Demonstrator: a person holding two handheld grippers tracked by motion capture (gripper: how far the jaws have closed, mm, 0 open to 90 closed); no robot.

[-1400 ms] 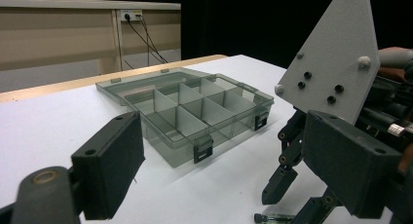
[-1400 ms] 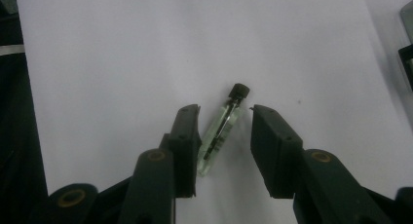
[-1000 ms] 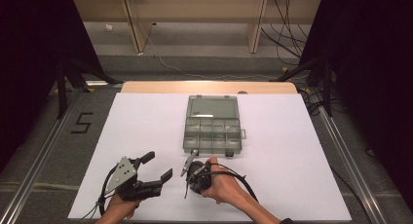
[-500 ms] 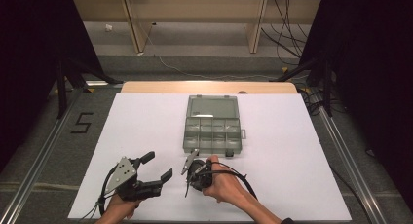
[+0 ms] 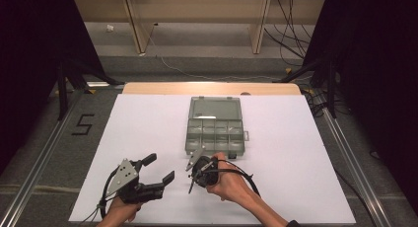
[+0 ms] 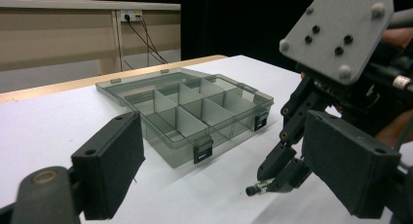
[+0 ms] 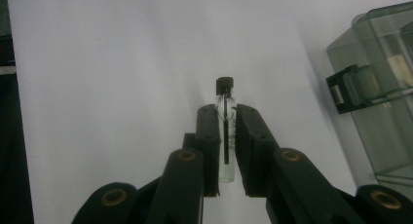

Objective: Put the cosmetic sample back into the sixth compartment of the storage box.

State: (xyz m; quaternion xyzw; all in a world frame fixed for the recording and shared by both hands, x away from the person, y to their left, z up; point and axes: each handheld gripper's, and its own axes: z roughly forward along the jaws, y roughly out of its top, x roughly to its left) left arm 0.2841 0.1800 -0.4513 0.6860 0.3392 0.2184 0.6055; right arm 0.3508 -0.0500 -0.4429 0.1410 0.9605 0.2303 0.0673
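A small clear glass vial (image 7: 226, 101) with a black cap lies between the pads of my right gripper (image 7: 226, 118), which is shut on it just above the white table. From above, the right gripper (image 5: 193, 180) points down and to the left, in front of the box. The left gripper view shows that same right gripper (image 6: 278, 177) with the vial's cap (image 6: 252, 189) poking out near the table. A grey see-through compartment box (image 5: 215, 151) lies open mid-table, its compartments looking empty. My left gripper (image 5: 160, 168) rests at the lower left, open, with nothing between its jaws.
The white tabletop (image 5: 296, 153) ends in a wooden strip at the far edge. The box's black latches (image 6: 203, 151) face the grippers. Metal rails run along both sides of the table, and cables lie on the floor beyond.
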